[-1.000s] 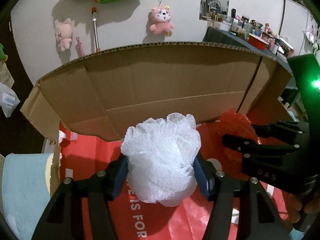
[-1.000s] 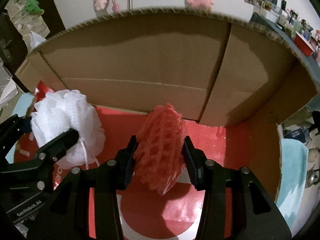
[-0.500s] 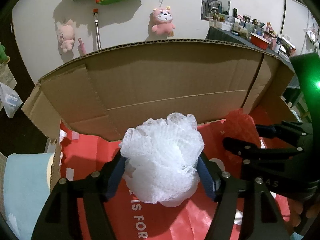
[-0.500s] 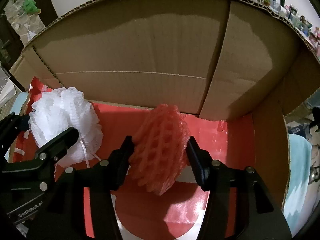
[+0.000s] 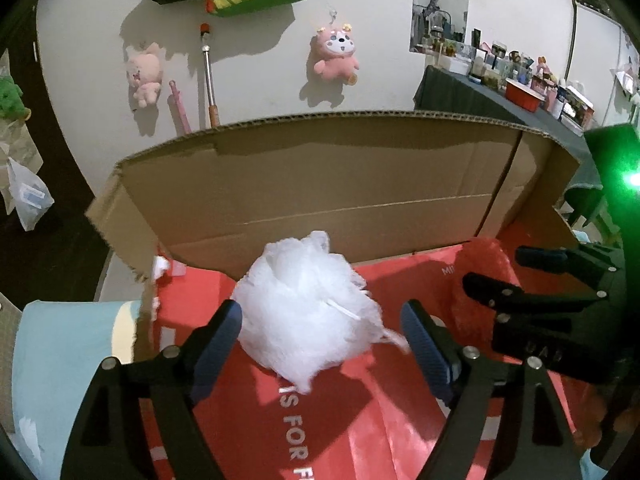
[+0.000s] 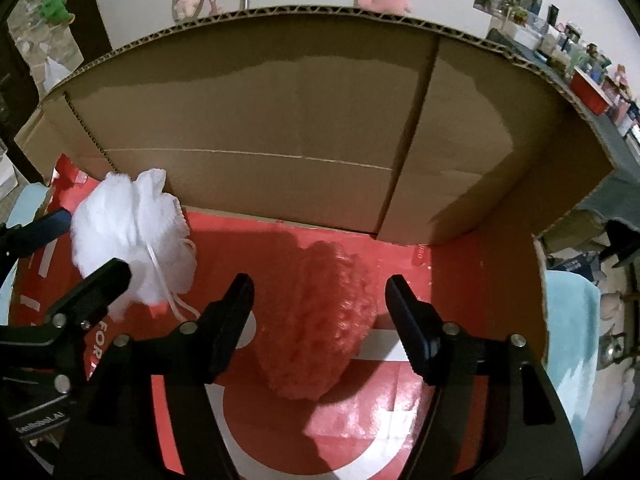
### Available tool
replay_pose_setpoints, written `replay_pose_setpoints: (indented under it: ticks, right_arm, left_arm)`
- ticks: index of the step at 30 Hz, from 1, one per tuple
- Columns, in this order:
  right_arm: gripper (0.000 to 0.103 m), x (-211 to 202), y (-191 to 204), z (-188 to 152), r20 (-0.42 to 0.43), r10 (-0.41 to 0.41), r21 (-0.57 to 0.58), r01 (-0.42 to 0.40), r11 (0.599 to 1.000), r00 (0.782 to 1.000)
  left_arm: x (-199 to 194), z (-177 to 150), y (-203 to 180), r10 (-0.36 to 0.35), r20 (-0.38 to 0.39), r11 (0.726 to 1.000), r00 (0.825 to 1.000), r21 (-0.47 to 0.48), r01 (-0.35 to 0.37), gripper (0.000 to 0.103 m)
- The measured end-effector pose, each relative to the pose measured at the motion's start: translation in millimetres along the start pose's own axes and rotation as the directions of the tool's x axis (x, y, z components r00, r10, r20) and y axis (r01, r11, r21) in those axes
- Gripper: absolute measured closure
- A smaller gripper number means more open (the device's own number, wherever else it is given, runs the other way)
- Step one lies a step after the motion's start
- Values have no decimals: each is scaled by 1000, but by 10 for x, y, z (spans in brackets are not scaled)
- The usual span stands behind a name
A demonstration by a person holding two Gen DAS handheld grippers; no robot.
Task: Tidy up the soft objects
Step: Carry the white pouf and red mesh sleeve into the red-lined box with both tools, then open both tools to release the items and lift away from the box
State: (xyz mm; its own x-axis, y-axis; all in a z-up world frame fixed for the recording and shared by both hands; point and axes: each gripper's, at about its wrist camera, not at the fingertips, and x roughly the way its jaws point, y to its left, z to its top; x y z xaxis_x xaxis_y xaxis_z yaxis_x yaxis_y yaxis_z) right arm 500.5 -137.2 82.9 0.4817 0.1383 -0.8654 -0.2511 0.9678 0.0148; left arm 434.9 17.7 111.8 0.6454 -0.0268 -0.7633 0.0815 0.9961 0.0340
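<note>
A white mesh bath pouf (image 5: 308, 308) lies on the red liner in the cardboard box (image 5: 328, 184). My left gripper (image 5: 320, 332) straddles it with jaws opening; the right pad stands clear of it, the left pad is close to its edge. A red foam net (image 6: 320, 320) lies on the box floor between the jaws of my right gripper (image 6: 320, 304), which are opening too, with gaps on both sides. In the right wrist view the pouf (image 6: 132, 240) sits at the left with its cord trailing, beside the left gripper's fingers (image 6: 96, 292). The red net (image 5: 480, 280) shows behind the right gripper's fingers (image 5: 496, 292).
The box's tall back wall (image 6: 280, 128) and right wall (image 6: 500, 160) close in the space ahead. A red printed bag (image 5: 320, 420) lines the floor. Light blue cloth (image 5: 52, 360) lies outside the box at left. Pink plush toys (image 5: 336, 52) hang on the wall behind.
Both grippers have spread their jaws and let go. The white pouf and the red net, squeezed a second ago, now rest loose on the red liner and have sunk slightly.
</note>
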Motion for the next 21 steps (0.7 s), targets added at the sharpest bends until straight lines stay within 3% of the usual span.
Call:
replay_pose_setpoints:
  ticks: [8, 11, 14, 18, 21]
  right_arm:
    - [36, -389, -98, -86, 40, -20, 20, 19, 1000, 999]
    - [34, -831, -113, -171, 92, -25, 26, 23, 999, 995]
    - [24, -1056, -110, -222, 119, -22, 35, 18, 999, 993]
    - [19, -1626, -113, -444, 208, -10, 67, -4, 998, 978]
    - [19, -1969, -100, -655, 252, 11, 70, -29, 997, 968]
  left_arm:
    - [-702, -36, 45, 2, 88, 1000, 996, -5, -2, 11]
    - [-1051, -90, 38, -10, 127, 1000, 992, -9, 12, 7]
    - [-1463, -239, 57, -33, 181, 999, 983, -18, 37, 0]
    - [-1873, -472, 87, -69, 207, 996, 976, -38, 78, 0]
    - [-2134, -641, 100, -53, 241, 997, 969, -50, 67, 0]
